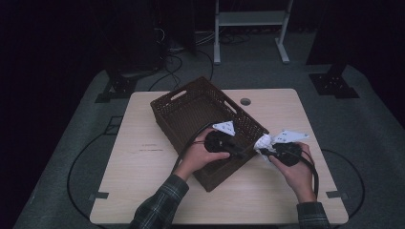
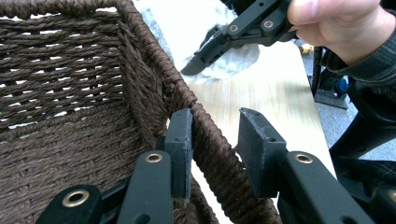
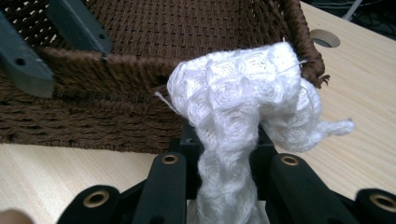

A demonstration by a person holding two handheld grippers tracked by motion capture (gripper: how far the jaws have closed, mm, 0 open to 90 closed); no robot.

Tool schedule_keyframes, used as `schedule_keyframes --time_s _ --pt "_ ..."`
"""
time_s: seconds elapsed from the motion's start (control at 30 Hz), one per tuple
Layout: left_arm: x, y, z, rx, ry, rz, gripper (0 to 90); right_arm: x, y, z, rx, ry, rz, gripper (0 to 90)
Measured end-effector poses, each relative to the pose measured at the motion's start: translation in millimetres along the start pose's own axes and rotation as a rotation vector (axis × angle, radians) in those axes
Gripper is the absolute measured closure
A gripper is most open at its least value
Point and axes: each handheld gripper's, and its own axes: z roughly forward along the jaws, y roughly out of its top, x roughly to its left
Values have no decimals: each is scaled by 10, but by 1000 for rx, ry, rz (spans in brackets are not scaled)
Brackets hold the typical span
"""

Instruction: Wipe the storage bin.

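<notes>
Now right gripper (image 3: 223,154) is clamped on the white cloth (image 3: 243,98) just beside the basket (image 1: 191,107); left gripper (image 2: 215,140) straddles basket rim, 1 jaw touching, other apart.

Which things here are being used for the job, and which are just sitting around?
In use:
- white knitted cloth, pinched in the right tongs
- brown woven basket, its rim between the left tongs

Just around:
- white shelf frame behind the table
- floor cables
</notes>
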Motion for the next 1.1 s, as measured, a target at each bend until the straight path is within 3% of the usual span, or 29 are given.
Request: schedule_keyframes --time_s 0.37,0.83,1.1 --pt "1 -1 1 -3 0 -3 651 74 49 -79 -20 17 -22 738" --pt "-2 1 0 2 1 -2 651 82 -88 267 66 47 5 736" --pt "1 3 -1 4 1 3 651 64 -145 360 102 58 19 736"
